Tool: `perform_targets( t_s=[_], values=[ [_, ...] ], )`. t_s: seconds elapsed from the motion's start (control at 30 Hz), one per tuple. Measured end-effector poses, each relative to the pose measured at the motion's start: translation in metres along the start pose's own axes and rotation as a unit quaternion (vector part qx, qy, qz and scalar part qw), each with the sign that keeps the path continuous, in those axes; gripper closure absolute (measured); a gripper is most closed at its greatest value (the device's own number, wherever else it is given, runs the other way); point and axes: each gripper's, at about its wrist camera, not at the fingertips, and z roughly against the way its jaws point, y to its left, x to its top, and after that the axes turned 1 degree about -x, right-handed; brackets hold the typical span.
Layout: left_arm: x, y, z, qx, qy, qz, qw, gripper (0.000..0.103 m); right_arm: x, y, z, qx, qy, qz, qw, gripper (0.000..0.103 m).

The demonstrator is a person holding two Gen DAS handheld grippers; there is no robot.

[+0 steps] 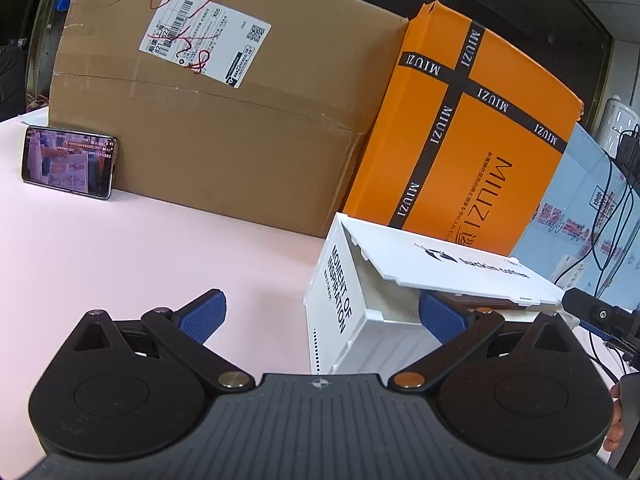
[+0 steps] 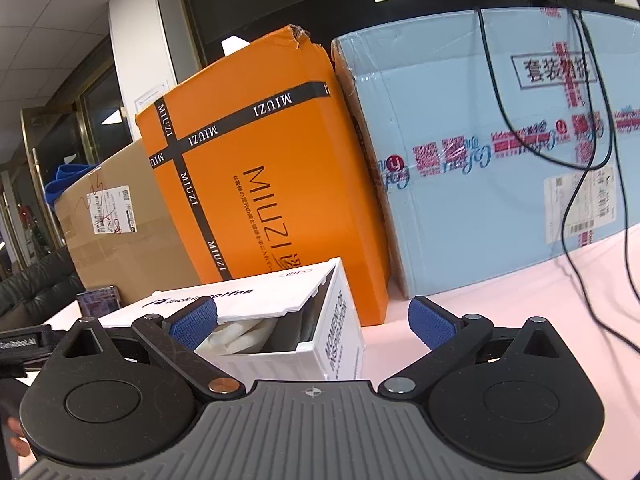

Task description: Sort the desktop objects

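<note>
White box (image 2: 280,320) between both grippers | left gripper (image 1: 322,316) spread | right gripper (image 2: 312,320) spread

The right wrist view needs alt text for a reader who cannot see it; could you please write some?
An open tool reaches toward a white storage box whose lid is tilted ajar, showing white items inside. Behind it on the pink table stand a brown carton, an orange box and a pale blue box.

Phone (image 1: 69,162) propped, perhaps, against cardboard box (image 1: 208,120).
</note>
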Motion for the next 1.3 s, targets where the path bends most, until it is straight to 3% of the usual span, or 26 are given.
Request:
perform_targets(
  t_s=[0.3,0.57,0.8,0.97,1.07,1.3],
  values=[
    [-0.011,0.009,0.021,-0.024,-0.072,0.011,0.9971,0.0,-0.006,-0.005,0.027,-0.038,-0.057,0.008,0.998,0.0],
    [-0.022,0.007,0.037,0.012,-0.125,-0.04,0.9912,0.0,-0.017,-0.011,0.042,-0.076,-0.055,0.029,0.995,0.0],
    [-0.035,0.008,0.04,0.06,-0.128,-0.079,0.9868,0.0,-0.031,-0.009,0.046,-0.096,-0.023,0.053,0.994,0.0],
    [-0.044,0.005,0.039,0.072,-0.119,-0.092,0.9861,0.0,-0.032,-0.01,0.051,-0.104,-0.028,0.048,0.993,0.0],
    [-0.047,0.004,0.044,0.073,-0.132,-0.089,0.9845,0.0,-0.033,-0.008,0.049,-0.11,-0.023,0.054,0.992,0.0],
    [-0.05,-0.004,0.037,0.084,-0.118,-0.114,0.9827,0.0,-0.034,-0.004,0.039,-0.115,0.006,0.069,0.991,0.0]
  ],
)
